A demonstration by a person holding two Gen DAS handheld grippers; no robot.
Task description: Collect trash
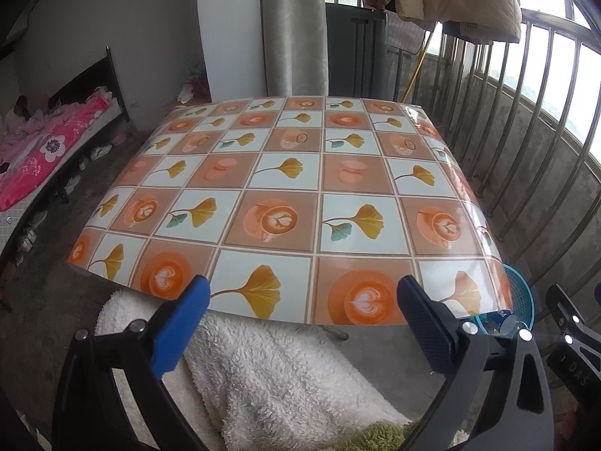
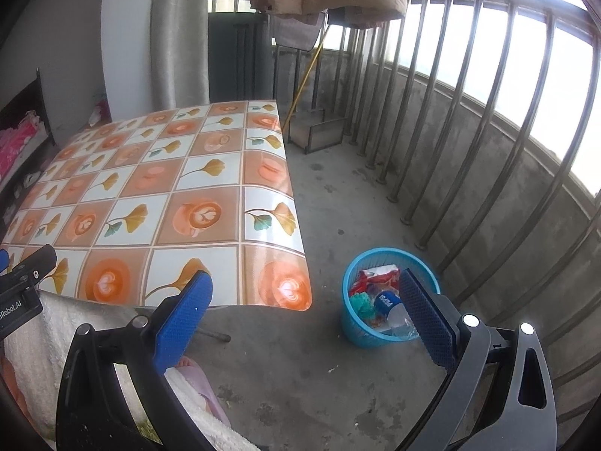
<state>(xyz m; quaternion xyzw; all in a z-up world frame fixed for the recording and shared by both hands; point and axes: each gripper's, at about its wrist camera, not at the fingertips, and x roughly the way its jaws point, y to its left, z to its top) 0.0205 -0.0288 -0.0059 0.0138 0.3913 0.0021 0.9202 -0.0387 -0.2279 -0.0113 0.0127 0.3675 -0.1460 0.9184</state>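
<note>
Both the left gripper (image 1: 300,300) and right gripper (image 2: 306,297) gape empty; trash in the blue basket (image 2: 353,323), seemingly light crinkly wrappers (image 2: 377,276) and a slippery bottle (image 2: 400,319), suits pinching by edges

Both wrist views face table (image 1: 285,173) from near edge; right sees bin (image 2: 355,323)

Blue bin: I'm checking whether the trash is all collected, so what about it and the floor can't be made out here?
- Bin contents, right wrist view: the right gripper finger covers part; lower layers are buried.
- Bin, left wrist view: the table edge hides most of it.
- Floor under the table: hidden in both views.
- Floor near the person: a white towel covers it.
</note>
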